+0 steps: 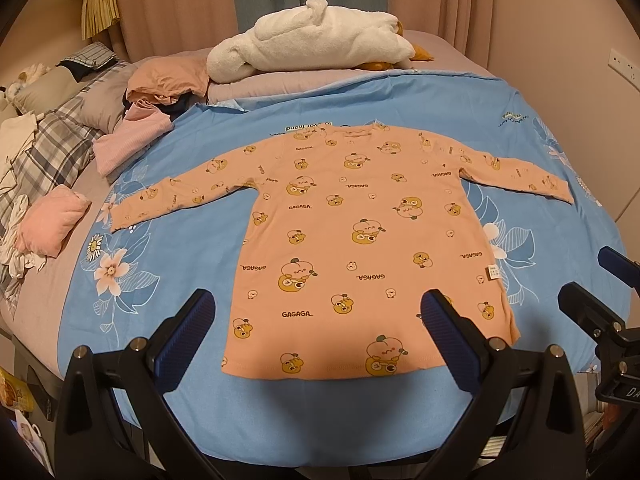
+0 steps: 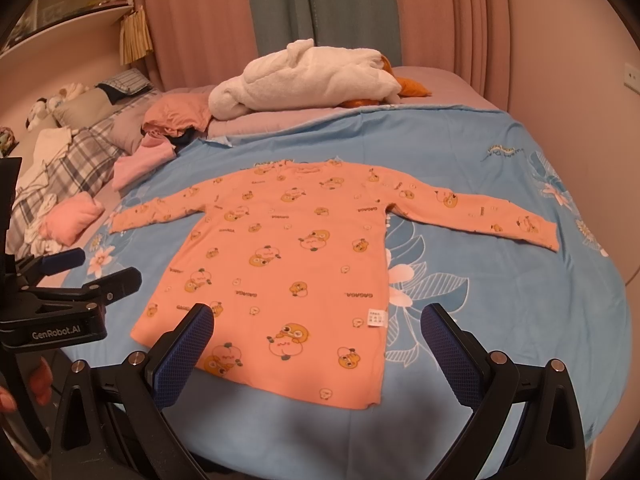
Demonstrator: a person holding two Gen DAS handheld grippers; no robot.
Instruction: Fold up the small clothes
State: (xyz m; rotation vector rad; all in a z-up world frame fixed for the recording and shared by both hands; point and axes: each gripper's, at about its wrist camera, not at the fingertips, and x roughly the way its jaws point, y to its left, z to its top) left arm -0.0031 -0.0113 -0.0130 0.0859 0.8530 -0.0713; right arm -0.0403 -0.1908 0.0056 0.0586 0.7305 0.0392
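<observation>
A small orange long-sleeved shirt printed with cartoon ducks and "GAGAGA" lies flat on a blue floral sheet, sleeves spread to both sides, hem nearest me. My left gripper hovers open above the hem, holding nothing. The right gripper shows at the right edge of the left wrist view. In the right wrist view the same shirt lies ahead, and my right gripper is open over its lower right part, empty. The left gripper appears at the left there, jaws apart.
A white plush blanket lies at the far side of the bed. Folded pink clothes and a heap of garments sit at the left beside plaid bedding. Curtains hang behind. A hand shows at lower left.
</observation>
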